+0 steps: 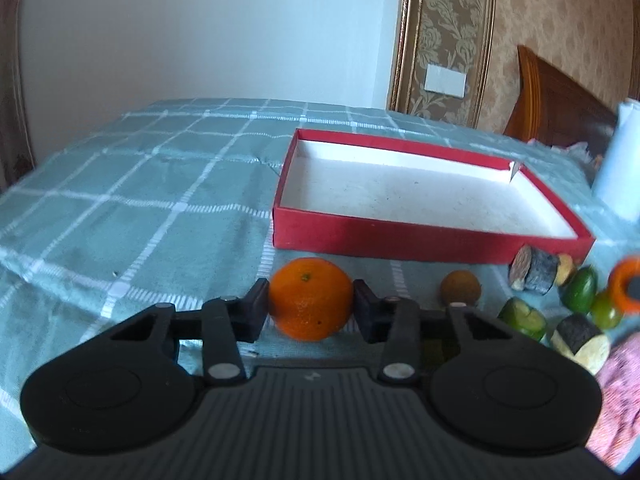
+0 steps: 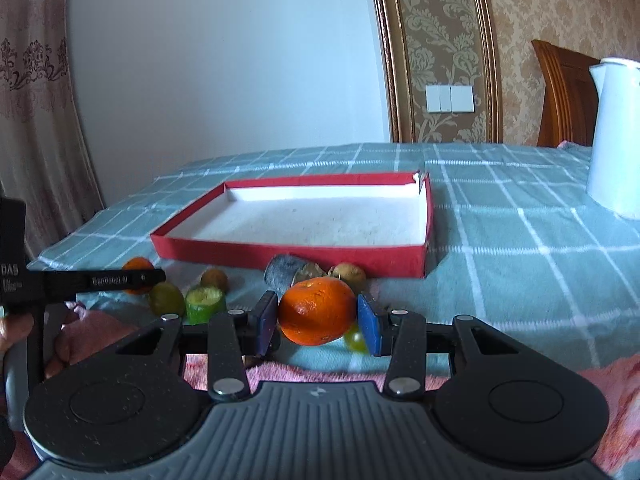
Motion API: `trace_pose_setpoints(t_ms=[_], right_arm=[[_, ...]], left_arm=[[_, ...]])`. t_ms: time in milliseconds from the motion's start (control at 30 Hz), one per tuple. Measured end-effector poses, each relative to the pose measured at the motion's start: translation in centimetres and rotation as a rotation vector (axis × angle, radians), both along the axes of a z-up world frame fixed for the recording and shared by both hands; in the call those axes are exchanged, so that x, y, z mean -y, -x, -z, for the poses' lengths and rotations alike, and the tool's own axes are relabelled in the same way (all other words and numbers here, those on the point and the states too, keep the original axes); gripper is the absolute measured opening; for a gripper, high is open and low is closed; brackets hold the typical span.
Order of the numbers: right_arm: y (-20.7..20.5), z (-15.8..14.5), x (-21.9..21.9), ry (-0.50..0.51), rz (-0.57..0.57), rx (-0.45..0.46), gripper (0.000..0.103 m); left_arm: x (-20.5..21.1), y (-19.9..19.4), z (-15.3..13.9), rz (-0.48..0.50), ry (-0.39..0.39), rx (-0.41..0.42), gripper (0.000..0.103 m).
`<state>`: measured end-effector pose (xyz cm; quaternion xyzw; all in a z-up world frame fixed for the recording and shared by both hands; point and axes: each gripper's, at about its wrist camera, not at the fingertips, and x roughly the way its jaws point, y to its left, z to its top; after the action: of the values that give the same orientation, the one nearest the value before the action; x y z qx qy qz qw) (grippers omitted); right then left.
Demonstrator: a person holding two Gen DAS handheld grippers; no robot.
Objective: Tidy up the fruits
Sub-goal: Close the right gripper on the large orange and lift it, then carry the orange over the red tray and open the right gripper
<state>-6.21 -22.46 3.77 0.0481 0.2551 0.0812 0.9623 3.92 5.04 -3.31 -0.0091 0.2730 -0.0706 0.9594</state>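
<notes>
My left gripper (image 1: 311, 304) is shut on an orange (image 1: 310, 298) just above the checked cloth, in front of the red box (image 1: 400, 240). My right gripper (image 2: 318, 316) is shut on a second orange (image 2: 316, 310), held in front of the same red box (image 2: 280, 252), which has a white, empty inside. A brown kiwi (image 1: 460, 288) lies right of the left gripper. Green fruit pieces (image 1: 522, 316), dark cut pieces (image 1: 534, 274) and a yellow-green fruit (image 2: 356, 340) lie nearby. The left gripper's body (image 2: 80, 280) shows at the left of the right wrist view.
A white jug (image 2: 616, 136) stands at the right on the blue checked tablecloth (image 2: 520, 240). A pink towel (image 1: 620, 392) lies at the near right. A wooden chair (image 2: 560, 92) and a wall stand behind the table.
</notes>
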Motion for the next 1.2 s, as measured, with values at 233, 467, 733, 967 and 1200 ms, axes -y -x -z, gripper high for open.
trace_pose_setpoints(t_ms=[233,467,733,967,1200], right_arm=[[-3.3,-1.7,0.4,0.054,0.033,0.052,0.043],[-9.1,-2.4,0.9,0.072,0.048,0.021,0.043],[-15.2,-0.3,0.3,0.136,0.042,-0.074,0.043],[-17.6,2.4,0.5,0.162,0.044,-0.136,0.043],[-17.5,2.5,0.5,0.157,0.047,-0.125,0.044]], left_arm=[[-0.9,0.0,0.1,0.004,0.066,-0.009,0.041],[-0.8,0.0,0.1,0.005,0.056,-0.011,0.041],[-0.9,-0.1,0.1,0.006,0.060,-0.012,0.041],[-0.9,-0.1,0.1,0.006,0.060,-0.012,0.041],[-0.7,0.0,0.1,0.013,0.057,-0.011,0.043]])
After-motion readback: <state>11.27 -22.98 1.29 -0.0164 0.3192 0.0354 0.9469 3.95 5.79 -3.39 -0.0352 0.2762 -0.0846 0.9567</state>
